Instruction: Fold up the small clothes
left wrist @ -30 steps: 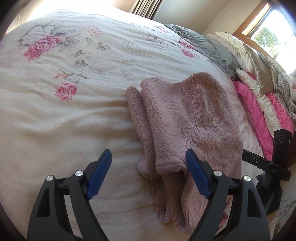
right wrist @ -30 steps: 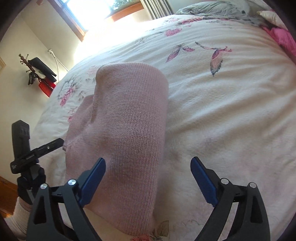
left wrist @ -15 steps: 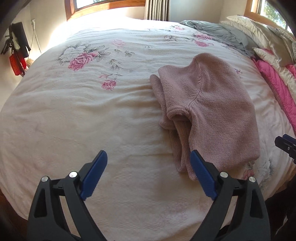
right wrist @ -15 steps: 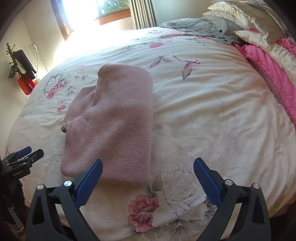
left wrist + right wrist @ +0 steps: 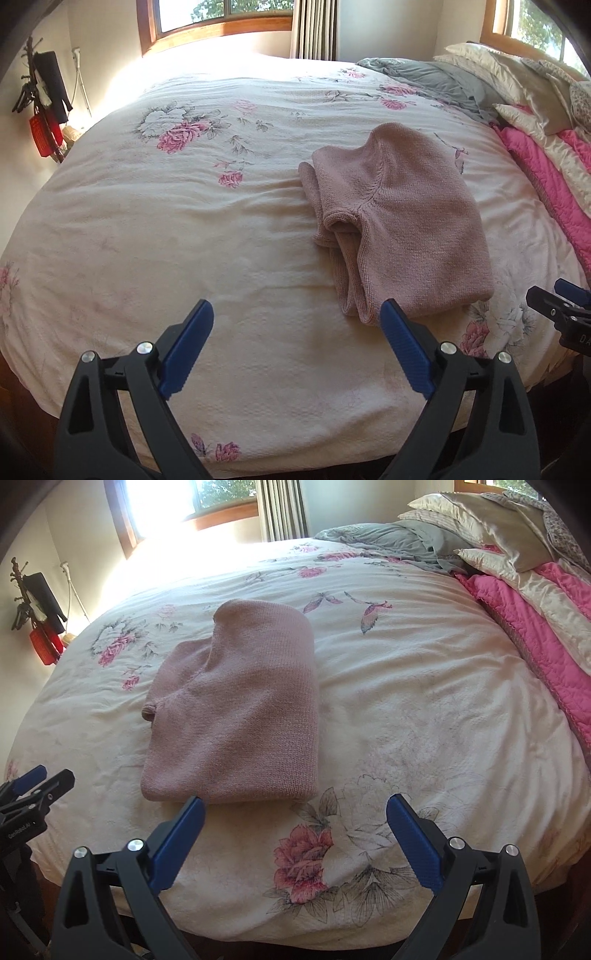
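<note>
A dusty-pink knit sweater lies folded into a compact rectangle on the floral bedspread, its sleeves tucked along the left side. My left gripper is open and hangs over the bed's near edge, left of the sweater and clear of it. Just short of the sweater's near hem, my right gripper is open as well, holding nothing. Each gripper shows at the edge of the other's view: the right one, the left one.
Pillows, a grey blanket and a pink quilt pile up at the right end of the bed. Windows stand behind. Dark and red items hang on the left wall.
Both grippers have pulled back from the sweater toward the bed's near edge. The sweater stays folded in place, and much more of the bed and room shows.
</note>
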{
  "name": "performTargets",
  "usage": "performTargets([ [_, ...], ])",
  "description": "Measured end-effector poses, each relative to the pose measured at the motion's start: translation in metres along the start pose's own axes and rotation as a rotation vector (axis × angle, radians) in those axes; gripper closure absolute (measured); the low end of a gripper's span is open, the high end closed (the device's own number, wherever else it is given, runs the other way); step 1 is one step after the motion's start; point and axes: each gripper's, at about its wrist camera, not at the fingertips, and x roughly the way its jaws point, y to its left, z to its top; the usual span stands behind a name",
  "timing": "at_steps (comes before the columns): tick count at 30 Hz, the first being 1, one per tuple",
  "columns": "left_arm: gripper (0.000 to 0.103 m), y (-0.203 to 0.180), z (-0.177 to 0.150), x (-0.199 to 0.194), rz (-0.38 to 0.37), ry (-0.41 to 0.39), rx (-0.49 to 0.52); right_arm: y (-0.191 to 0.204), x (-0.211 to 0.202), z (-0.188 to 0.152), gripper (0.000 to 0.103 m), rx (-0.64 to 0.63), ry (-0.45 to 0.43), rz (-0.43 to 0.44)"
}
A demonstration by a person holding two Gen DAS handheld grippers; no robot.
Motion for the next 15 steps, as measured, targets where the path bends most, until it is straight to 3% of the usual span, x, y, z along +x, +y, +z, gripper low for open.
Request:
performTargets([
  [6,0.012,-0.002,-0.004,-0.012,0.016,-0.026,-0.001,0.005,-0.011,-0.004,0.004,0.001,-0.006,-0.032],
  [15,0.012,-0.001,-0.007,-0.005,0.036,-0.004,-0.008,0.007,-0.015,-0.006,0.004,-0.011,0.001,-0.088],
])
